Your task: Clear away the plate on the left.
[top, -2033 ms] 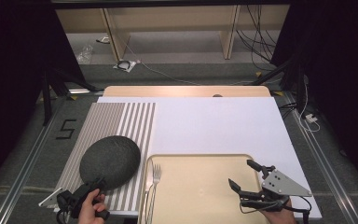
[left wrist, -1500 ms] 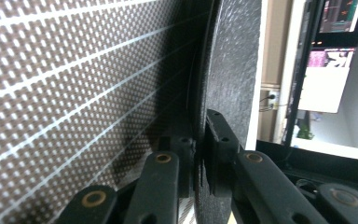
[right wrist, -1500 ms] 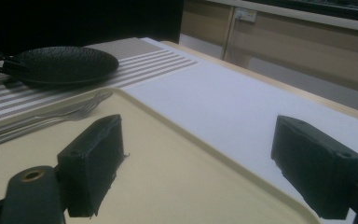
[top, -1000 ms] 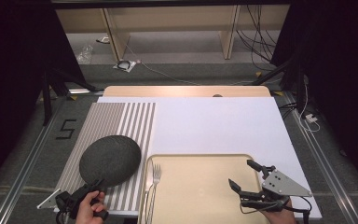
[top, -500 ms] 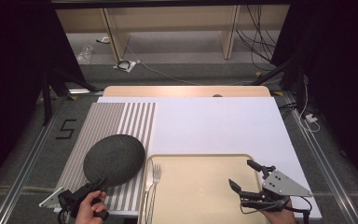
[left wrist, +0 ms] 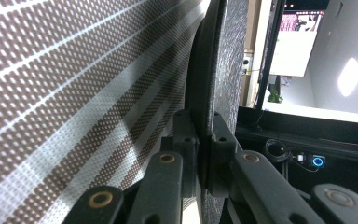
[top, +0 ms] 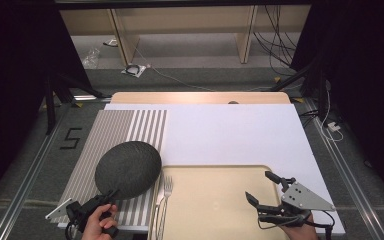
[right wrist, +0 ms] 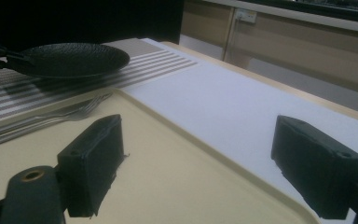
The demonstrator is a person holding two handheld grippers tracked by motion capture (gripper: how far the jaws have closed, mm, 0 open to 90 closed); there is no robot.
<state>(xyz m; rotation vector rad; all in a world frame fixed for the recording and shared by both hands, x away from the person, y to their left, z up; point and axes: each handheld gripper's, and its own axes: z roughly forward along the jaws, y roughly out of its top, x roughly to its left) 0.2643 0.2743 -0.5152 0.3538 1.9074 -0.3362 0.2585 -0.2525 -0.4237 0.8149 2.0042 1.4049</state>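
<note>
- Clamped on the near rim of the black textured plate (top: pixel 128 169) are my left gripper's (left wrist: pixel 204 140) jaws; in the left gripper view the rim sits pinched between both pads
- Plate held off the table, over the striped placemat (top: pixel 125 131) and just left of the beige tray (top: pixel 215 200) (its right edge hangs near the tray's left rim)
- Right gripper (top: pixel 266 190) rests over the tray's right part; its jaws stand wide apart with nothing between them
- Fork (top: pixel 164 196) lies along the tray's left side, tines pointing away from me
</note>
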